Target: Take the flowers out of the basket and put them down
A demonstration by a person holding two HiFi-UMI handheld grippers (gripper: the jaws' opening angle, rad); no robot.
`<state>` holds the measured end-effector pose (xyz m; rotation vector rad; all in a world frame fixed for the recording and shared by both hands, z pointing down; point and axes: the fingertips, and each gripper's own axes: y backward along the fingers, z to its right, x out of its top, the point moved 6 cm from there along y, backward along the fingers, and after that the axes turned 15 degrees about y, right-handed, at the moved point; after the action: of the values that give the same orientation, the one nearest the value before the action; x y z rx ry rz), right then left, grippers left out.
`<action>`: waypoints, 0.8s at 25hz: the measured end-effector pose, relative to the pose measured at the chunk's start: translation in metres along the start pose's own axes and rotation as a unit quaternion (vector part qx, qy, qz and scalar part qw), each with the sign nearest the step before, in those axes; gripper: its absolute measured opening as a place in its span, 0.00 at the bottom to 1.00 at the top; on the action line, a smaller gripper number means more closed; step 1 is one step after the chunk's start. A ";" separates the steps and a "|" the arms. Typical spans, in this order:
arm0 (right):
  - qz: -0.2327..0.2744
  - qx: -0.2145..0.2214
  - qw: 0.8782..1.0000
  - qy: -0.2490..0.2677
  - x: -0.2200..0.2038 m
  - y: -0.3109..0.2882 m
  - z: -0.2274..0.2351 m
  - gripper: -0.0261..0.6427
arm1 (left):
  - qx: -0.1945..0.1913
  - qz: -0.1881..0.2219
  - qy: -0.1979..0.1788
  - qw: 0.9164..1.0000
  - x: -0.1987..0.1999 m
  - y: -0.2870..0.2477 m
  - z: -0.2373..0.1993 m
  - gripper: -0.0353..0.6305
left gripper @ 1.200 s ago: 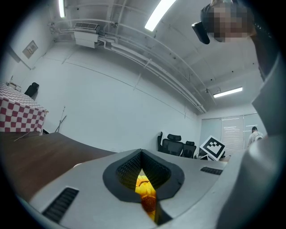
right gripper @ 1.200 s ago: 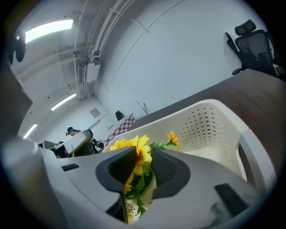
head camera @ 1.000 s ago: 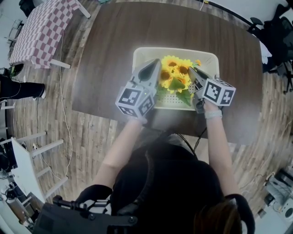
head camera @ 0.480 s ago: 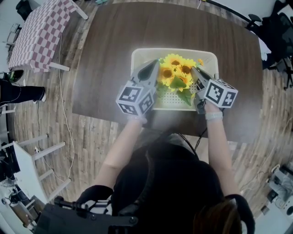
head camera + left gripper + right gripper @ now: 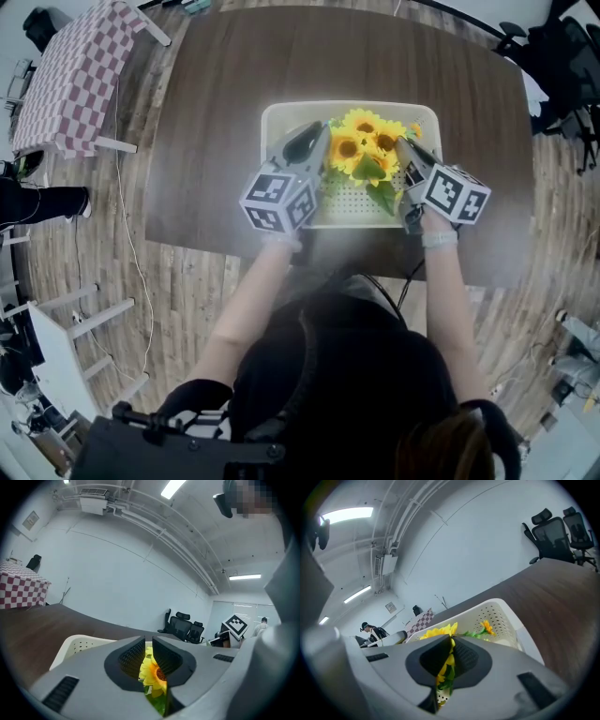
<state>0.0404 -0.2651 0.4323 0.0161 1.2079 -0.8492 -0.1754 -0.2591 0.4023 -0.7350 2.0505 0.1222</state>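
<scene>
Yellow sunflowers inside a cream basket
The bunch, blooms upturned over green leaves, stands in the right half of the perforated rectangular basket, which rests mid-way across the dark worktop.

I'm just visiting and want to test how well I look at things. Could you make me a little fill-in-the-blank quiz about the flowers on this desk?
1. The sunflowers sit inside a pale, perforated ____.
2. That container stands on a dark brown ____.
3. The petals of the flowers are ____.

Missing words: basket; table; yellow.
</scene>
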 end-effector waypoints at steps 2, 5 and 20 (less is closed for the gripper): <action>0.002 -0.005 1.000 -0.002 0.001 0.000 -0.001 0.05 | 0.002 -0.009 0.006 1.000 -0.001 -0.002 -0.004 0.14; 0.006 -0.009 1.000 -0.008 0.000 0.000 -0.001 0.05 | 0.004 -0.026 0.016 1.000 -0.004 -0.006 -0.009 0.24; 0.013 -0.023 0.999 -0.018 -0.001 -0.001 0.002 0.05 | 0.009 -0.095 0.053 0.994 -0.026 -0.022 -0.025 0.32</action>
<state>0.0412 -0.2656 0.4340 -0.0203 1.1901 -0.7964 -0.1714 -0.2741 0.4413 -0.9385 2.0654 -0.0440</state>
